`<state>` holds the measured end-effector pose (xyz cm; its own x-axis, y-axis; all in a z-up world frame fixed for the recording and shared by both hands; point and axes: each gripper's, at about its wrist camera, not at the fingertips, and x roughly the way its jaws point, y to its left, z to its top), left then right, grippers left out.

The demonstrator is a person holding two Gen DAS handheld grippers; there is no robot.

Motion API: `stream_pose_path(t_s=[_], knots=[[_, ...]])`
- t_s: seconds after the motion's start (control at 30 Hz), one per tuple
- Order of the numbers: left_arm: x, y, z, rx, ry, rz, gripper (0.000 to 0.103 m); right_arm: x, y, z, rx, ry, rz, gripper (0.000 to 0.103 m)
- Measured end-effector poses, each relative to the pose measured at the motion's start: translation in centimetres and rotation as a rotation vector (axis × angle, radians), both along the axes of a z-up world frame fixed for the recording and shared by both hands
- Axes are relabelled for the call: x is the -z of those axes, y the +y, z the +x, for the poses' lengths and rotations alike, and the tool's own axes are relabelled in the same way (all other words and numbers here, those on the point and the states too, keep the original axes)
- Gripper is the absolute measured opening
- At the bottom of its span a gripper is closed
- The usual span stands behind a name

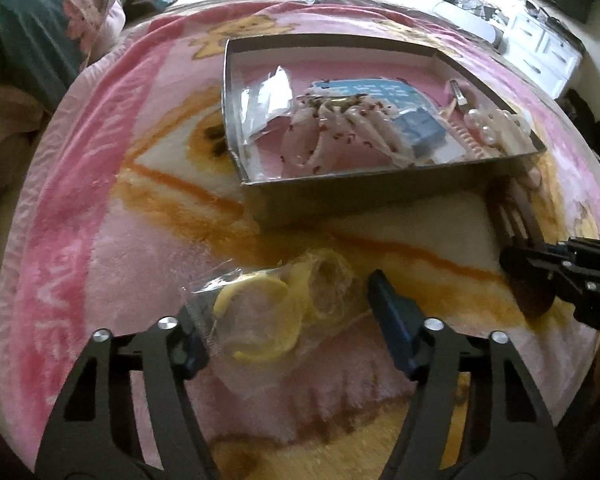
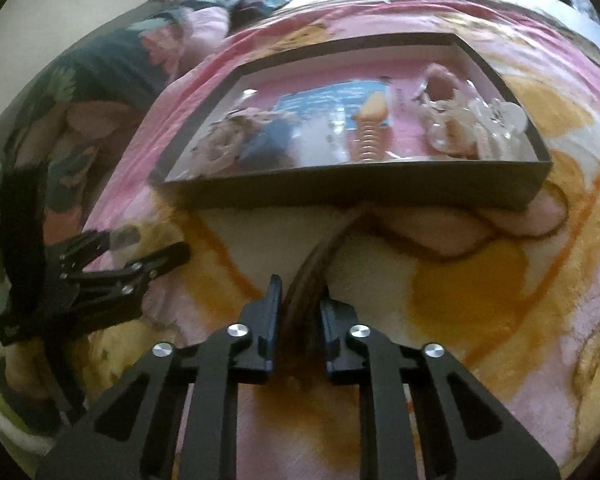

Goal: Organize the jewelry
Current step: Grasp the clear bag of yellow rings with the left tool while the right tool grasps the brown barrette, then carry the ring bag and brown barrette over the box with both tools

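Clamping the brown hair clip (image 2: 304, 304), the right gripper (image 2: 298, 320) should lift straight; the left gripper (image 1: 288, 320), half-open, straddles the bagged yellow bangles (image 1: 260, 320) near the box (image 1: 340, 196).

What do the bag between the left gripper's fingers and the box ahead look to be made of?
Bag: thin clear plastic film, glossy; it crinkles and catches glare, and yellow rings show through it. Box: probably cardboard with a matte dark finish outside and pale inner walls; thin, straight, sharp-edged walls suggest card, though thin rigid plastic cannot be ruled out.
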<state>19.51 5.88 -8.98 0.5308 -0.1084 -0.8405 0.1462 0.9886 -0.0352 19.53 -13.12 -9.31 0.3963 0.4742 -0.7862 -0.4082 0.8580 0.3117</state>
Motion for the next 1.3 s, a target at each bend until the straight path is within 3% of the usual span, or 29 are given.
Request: stream_pose_path(t_s=[0.27, 0.63, 1.07, 1.3], knots=[[-1.2, -0.6, -2.8, -0.004, -0.011, -0.039, 0.050, -2.4, -1.1, -3.0, -0.069, -0.072, 0.030, 0.013], [-7.3, -2.0, -4.8, -0.019, -0.144, -0.099, 0.050, -7.9, -4.8, -4.0, -0.049, -0.192, 0.085, 0.012], [-10.7, -3.6, -1.0, -0.045, -0.210, -0.141, 0.050, -10.9, -7.8, -1.2, 0.029, -0.291, 0.093, 0.013], [-10.8, -4.3, 2.1, -0.057, -0.222, -0.132, 0.050, -11.1, -7.9, 2.1, 0.060, -0.305, 0.070, 0.013]])
